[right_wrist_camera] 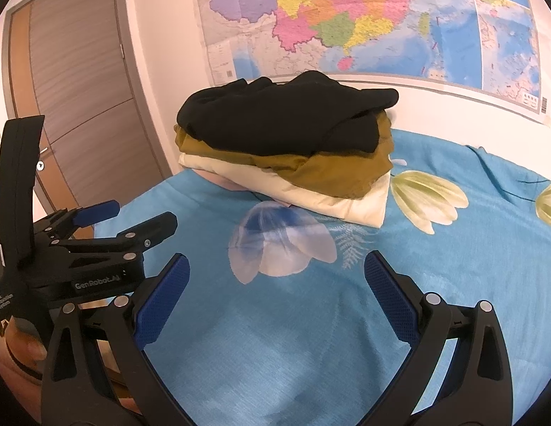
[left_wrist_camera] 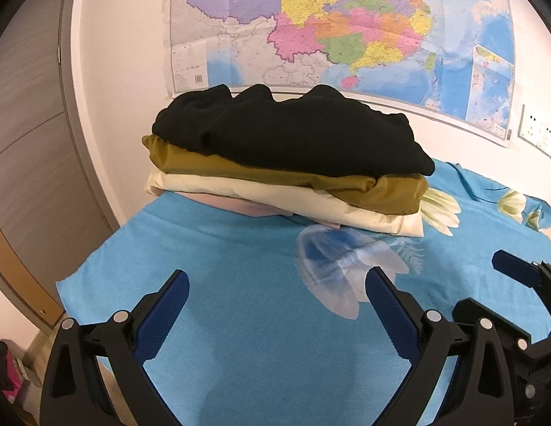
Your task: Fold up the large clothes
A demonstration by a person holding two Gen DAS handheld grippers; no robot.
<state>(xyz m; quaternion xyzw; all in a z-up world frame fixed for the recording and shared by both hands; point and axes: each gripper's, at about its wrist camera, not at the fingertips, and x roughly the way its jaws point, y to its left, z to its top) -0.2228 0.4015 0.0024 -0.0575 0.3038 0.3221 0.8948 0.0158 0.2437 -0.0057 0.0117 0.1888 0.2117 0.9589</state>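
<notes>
At the far left of the right wrist view stands a grey wood-grain door [right_wrist_camera: 80, 81] with a pale tan edge strip; below it the left gripper [right_wrist_camera: 133, 218], matte black plastic with blue textured pads, points rightward, its jaws spread and empty; in its own view the left gripper [left_wrist_camera: 277, 293] shows the same wide gap over bare cloth. The blue bedsheet [left_wrist_camera: 240, 337], a fine woven fabric printed with pale translucent flowers, fills the lower frame. At centre, toward the back of the sheet, sits the stack of folded clothes [right_wrist_camera: 286, 149]: a lumpy black knit [left_wrist_camera: 286, 131] on top, a smooth olive-brown garment [left_wrist_camera: 311, 177] beneath, a cream one [left_wrist_camera: 275, 197] at the bottom. Above hangs a glossy coloured wall map [left_wrist_camera: 346, 25]. The right gripper [right_wrist_camera: 275, 278] is spread apart, holding nothing.
</notes>
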